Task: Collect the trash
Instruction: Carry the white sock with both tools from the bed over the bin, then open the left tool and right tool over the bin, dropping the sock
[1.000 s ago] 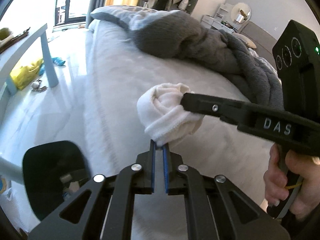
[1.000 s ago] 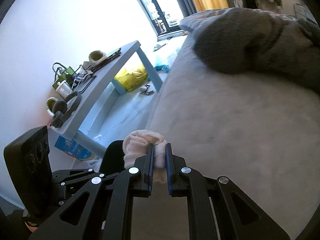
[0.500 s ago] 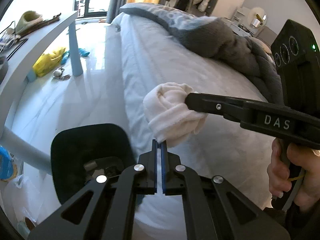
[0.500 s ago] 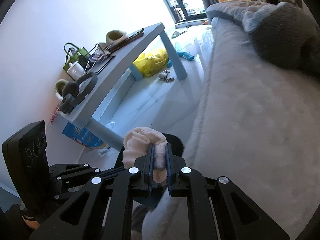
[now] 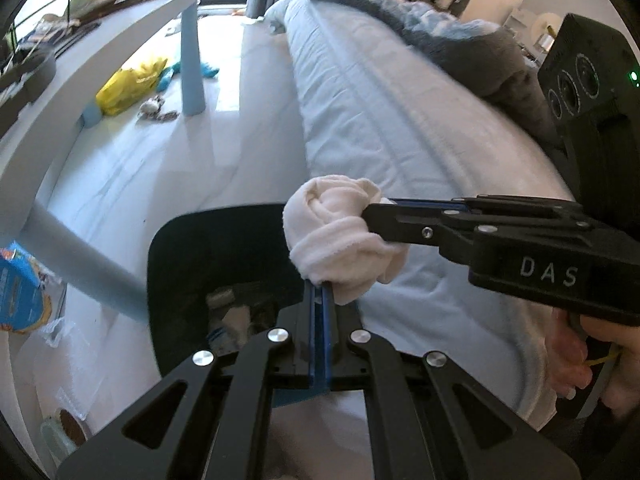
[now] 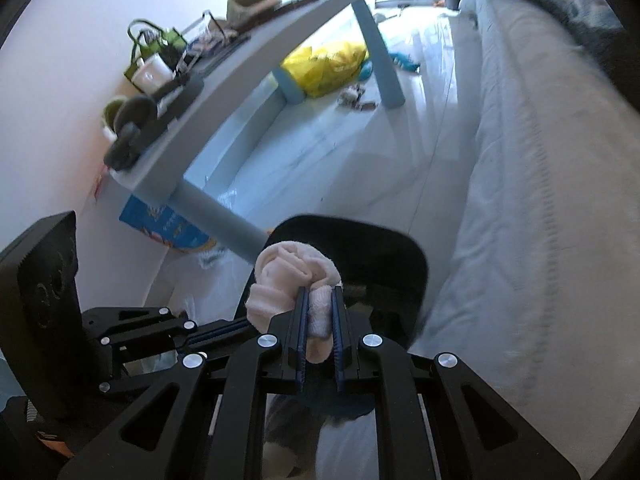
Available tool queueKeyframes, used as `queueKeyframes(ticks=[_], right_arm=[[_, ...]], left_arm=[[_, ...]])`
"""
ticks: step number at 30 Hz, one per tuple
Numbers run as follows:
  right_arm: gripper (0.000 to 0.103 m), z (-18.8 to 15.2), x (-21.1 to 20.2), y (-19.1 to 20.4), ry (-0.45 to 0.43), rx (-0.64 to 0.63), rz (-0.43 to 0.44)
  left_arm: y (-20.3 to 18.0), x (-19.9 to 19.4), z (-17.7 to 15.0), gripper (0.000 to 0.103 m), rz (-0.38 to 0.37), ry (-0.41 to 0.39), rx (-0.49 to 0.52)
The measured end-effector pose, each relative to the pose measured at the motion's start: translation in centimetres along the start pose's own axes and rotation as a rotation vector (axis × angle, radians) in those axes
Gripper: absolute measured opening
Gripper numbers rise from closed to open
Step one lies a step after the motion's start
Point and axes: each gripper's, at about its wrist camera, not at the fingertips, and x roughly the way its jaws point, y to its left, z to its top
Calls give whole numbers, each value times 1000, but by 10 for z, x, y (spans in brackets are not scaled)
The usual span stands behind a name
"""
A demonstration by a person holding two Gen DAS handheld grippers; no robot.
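My right gripper (image 6: 319, 292) is shut on a balled-up white sock (image 6: 294, 280) and holds it in the air above a black trash bin (image 6: 384, 248) that stands on the floor beside the bed. In the left wrist view the sock (image 5: 340, 232) hangs from the right gripper (image 5: 370, 210), over the bin's right rim (image 5: 224, 220). My left gripper (image 5: 320, 292) is shut and empty, just below the sock. Scraps of trash lie inside the bin (image 5: 236, 312).
The bed (image 5: 400, 120) with a grey blanket (image 5: 460, 48) fills the right. A cluttered blue-grey table (image 6: 256, 56) stands on the left; one leg (image 5: 80, 264) passes close to the bin. A yellow bag (image 5: 128, 84) and a blue packet (image 5: 16, 284) lie on the floor.
Both grippers have moved off the bed toward its edge. The sock has travelled with the right gripper and now hangs over the bin, which has come much closer.
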Motion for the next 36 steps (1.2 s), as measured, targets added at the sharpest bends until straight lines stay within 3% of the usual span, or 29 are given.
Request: queueKeyframes(ticks=[5,15,20,28,31,35,36], right_arm=[[15,0,20,7,42,10,2],[15,5,33,2,34,52,-43],[15,9,38,11,33,22,-73],[15,3,32,19,16,-6,-106],[17,0,19,20,-19,-19,-120],[50,-5,-12,23,-108,-45,-152],[52,-7,-19,26,-126,-55,-161]], left_arm=[[20,10,-10,4,21,71,-15],[55,31,-34,4,63,232,-65],[67,33,-37,24,75,248,-88],[72,16,-29,75,130,160,-83],[74,7,-26,78,146,120,-82],[69,-16,-25,82,170,45,-69],[67,-23,-24,85,180,18,-69]])
